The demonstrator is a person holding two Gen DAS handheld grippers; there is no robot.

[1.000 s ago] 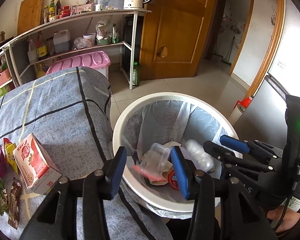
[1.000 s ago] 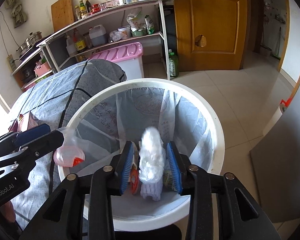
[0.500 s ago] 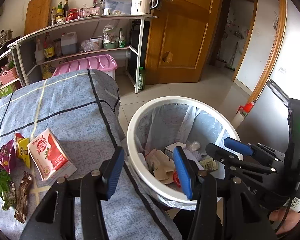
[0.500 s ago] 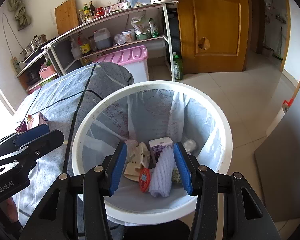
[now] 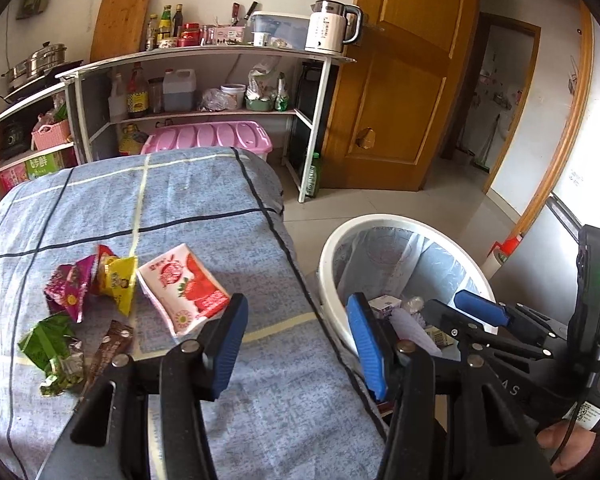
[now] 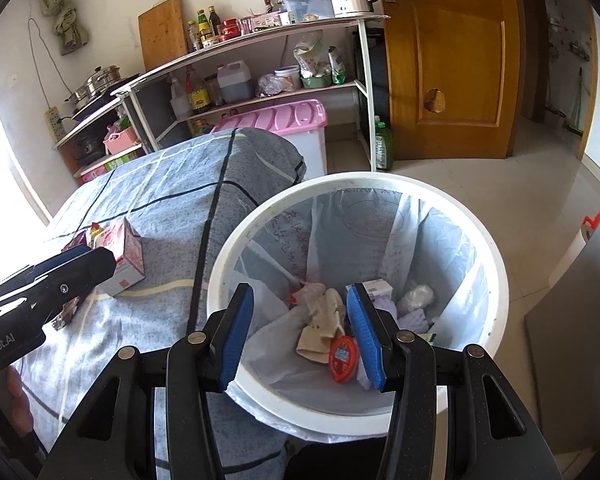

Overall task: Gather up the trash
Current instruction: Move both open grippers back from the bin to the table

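Note:
A lined white bin (image 5: 400, 220) stands on the floor beside the blue checked table (image 5: 180, 200). My left gripper (image 5: 296, 320) hangs open and empty over the table's right edge. Just left of it lies a strawberry carton (image 5: 180, 284), with yellow (image 5: 118, 280), purple (image 5: 70, 284), green (image 5: 50, 344) and brown (image 5: 110, 344) wrappers further left. My right gripper (image 6: 300, 308) is open and empty above the bin (image 6: 496, 280). In the bin lie paper (image 6: 316, 320), a red lid (image 6: 343, 358), a small carton (image 6: 376, 290) and crumpled plastic (image 6: 416, 296).
Behind the table stands a white shelf (image 5: 316, 128) with bottles and a kettle (image 5: 330, 26). A pink-lidded box (image 5: 208, 138) sits under it and a green bottle (image 5: 314, 176) on the floor. A wooden door (image 5: 400, 80) lies beyond; tiled floor surrounds the bin.
Both grippers opened: the clear plastic cup fell from the left one and the white wad from the right one into the bin. The left gripper then swung left over the table.

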